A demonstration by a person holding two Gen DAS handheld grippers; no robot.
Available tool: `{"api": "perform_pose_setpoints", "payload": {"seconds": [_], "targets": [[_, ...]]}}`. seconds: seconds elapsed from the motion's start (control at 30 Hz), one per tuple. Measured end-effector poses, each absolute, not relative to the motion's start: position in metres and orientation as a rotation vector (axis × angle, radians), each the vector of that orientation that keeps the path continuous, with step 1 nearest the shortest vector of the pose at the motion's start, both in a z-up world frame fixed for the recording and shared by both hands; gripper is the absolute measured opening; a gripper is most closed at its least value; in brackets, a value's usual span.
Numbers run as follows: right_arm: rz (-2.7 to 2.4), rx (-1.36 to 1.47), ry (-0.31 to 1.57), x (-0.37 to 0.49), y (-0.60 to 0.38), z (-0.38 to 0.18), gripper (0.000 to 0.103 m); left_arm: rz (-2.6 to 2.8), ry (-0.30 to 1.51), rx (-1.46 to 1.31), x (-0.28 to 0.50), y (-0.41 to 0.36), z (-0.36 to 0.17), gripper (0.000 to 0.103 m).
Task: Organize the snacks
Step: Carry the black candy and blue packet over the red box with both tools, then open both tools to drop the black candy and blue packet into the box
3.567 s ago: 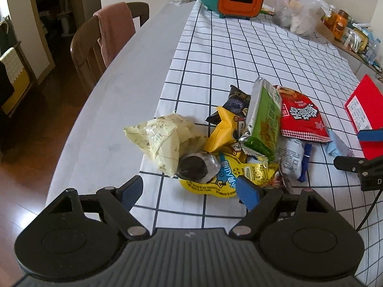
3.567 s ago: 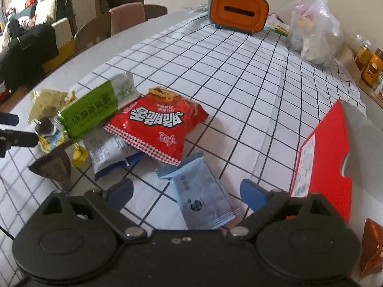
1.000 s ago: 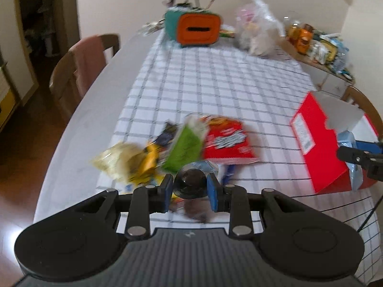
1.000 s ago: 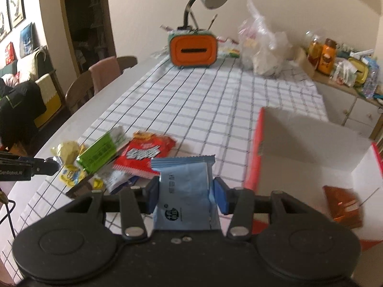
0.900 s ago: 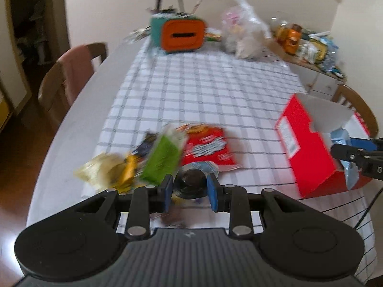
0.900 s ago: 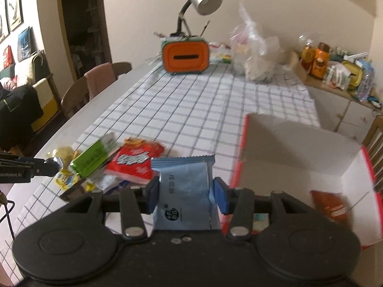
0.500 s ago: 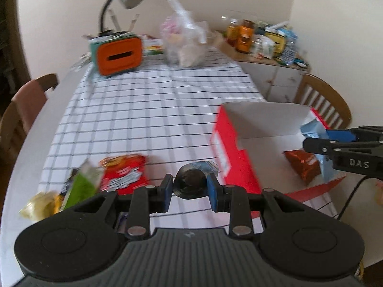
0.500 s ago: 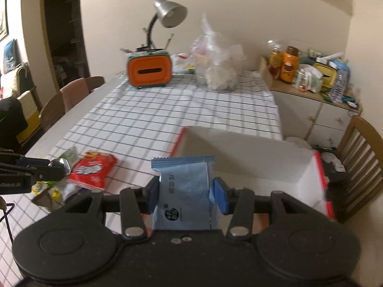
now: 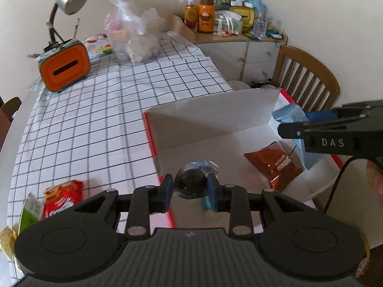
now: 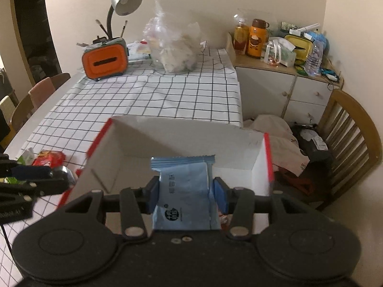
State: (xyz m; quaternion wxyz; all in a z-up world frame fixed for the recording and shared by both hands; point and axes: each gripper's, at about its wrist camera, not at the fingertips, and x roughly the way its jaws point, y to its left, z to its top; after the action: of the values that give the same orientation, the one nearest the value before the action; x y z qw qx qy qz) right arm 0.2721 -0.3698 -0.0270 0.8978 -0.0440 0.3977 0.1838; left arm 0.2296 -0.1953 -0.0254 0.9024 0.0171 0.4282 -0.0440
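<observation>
Both grippers over the open red-and-white box (image 9: pixel 215 124), which sits on the checked tablecloth (image 9: pixel 95 110) at the table's near end.

Left gripper (image 9: pixel 190 189): jaws clamped on a small dark round snack in silvery wrapper (image 9: pixel 191 181), held above the box's left edge and floor.

Right gripper (image 10: pixel 186 192): jaws pressed against both sides of a pale blue snack packet (image 10: pixel 185 191), upright, over the box interior. From the left wrist view the same packet pokes out at the box's far right corner.

Inside the box: one orange-brown snack bag (image 9: pixel 273 165) lying flat on the floor.

Left behind on the cloth: red snack bag (image 9: pixel 63 197), green packet (image 9: pixel 30 211) beside it.

Far end of table: orange tissue box (image 10: pixel 104 62), desk lamp (image 10: pixel 122 2), clear plastic bag (image 10: pixel 173 47).
</observation>
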Motion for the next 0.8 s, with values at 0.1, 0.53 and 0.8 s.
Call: {"api": "perform_pose_setpoints", "payload": {"seconds": [0.1, 0.53, 0.8], "targets": [[0.388, -0.097, 0.838, 0.287, -0.376, -0.027, 0.047, -0.092, 0.909, 0.049, 0.249, -0.211, -0.030, 0.029], [0.422, -0.165, 0.988, 0.349, -0.367, -0.066, 0.047, 0.012, 1.135, 0.107, 0.312, -0.241, -0.077, 0.029], [0.441, -0.210, 1.078, 0.365, -0.357, -0.089, 0.047, 0.039, 1.270, 0.158, 0.331, -0.246, -0.096, 0.030]]}}
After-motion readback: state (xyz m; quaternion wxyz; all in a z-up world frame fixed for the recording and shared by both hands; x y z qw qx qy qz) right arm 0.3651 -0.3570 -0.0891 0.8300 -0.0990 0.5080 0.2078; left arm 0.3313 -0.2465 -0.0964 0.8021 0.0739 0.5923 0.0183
